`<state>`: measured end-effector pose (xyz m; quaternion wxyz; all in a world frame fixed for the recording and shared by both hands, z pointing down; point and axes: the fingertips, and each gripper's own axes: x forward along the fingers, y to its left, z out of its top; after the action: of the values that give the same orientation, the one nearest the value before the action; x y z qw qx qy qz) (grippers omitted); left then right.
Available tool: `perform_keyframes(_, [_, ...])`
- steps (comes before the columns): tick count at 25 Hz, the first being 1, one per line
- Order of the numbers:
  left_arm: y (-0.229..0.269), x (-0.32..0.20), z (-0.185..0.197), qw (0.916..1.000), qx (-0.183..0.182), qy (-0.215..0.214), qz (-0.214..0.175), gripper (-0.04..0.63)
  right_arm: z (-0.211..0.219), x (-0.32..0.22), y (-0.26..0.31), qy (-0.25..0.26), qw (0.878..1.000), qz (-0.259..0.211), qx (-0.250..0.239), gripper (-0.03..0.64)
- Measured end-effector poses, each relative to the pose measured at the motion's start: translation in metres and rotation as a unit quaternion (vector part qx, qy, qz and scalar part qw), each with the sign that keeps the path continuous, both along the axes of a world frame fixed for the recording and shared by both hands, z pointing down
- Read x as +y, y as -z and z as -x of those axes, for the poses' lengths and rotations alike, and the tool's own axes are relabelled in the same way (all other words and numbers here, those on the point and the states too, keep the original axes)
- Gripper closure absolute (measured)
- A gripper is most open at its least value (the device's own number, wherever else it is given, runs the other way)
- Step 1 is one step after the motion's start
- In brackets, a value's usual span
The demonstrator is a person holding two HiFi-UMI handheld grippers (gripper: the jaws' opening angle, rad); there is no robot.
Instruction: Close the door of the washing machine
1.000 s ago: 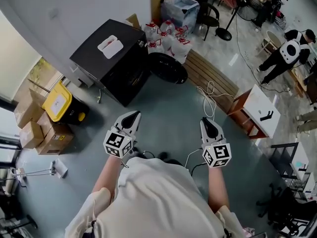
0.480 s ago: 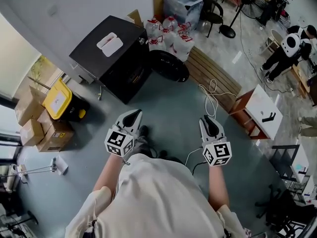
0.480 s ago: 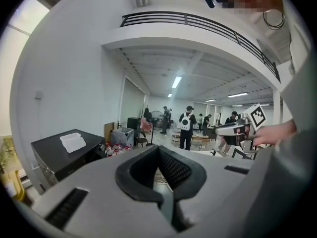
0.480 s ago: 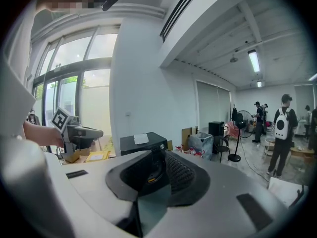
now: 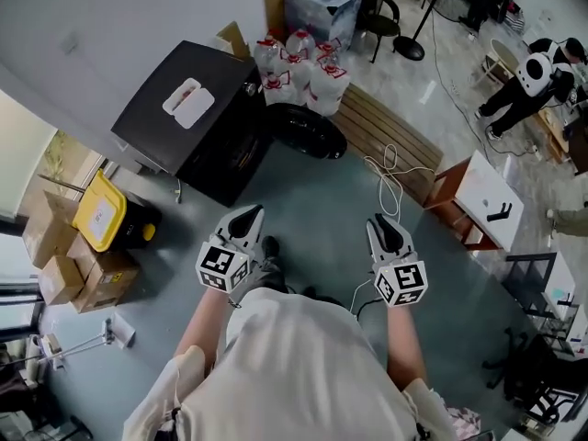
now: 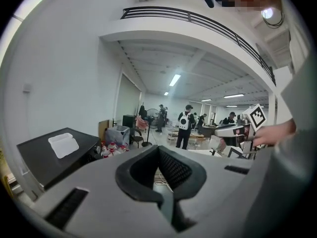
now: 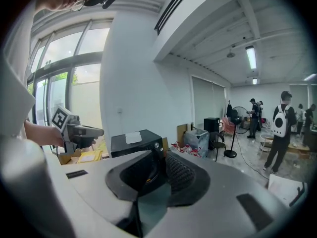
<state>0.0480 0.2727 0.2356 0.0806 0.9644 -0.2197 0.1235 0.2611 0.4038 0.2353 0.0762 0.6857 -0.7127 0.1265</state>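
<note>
Right at the person's front, the left gripper [image 5: 244, 220] and the right gripper [image 5: 386, 230] ride side by side over the grey floor. Both sets of jaws stand partly apart with nothing between them, only floor showing through the gaps. Ahead, a loop of white cable [image 5: 390, 177] lies just beyond the right gripper, and that looks like the trip hazard if the walk-in drifts that way. Further on comes the black washing machine [image 5: 188, 122] against the wall, its round door [image 5: 308, 131] swung wide open and well apart from both grippers, so the approach comes first. Water jugs [image 5: 299, 62] crowd just behind the door, so a clumsy hook on the far edge could knock them. Empty, half-parted jaws might also skid off the smooth rim instead of driving it shut. Only the head view shows the door's full round outline and the cable's path. The right gripper view lines the machine's front up between its own jaws, while the left gripper view catches just the machine's top with a white flat box [image 6: 63, 145] on it. Both gripper views show people standing far down the hall.
</note>
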Motion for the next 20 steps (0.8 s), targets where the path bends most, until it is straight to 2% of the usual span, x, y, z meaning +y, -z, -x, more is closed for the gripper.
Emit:
perform_keyframes(11, [-0.029, -0.138, -0.034, 0.9965, -0.023, -0.076, 0.024, 0.588, -0.008, -0.127, -0.023, -0.041, 0.999, 0.035, -0.008, 0.531])
perform_keyframes(20, [-0.059, -0.208, -0.056, 0.9900, -0.045, -0.130, 0.031, 0.588, -0.015, -0.194, -0.048, -0.069, 0.995, 0.067, -0.013, 0.529])
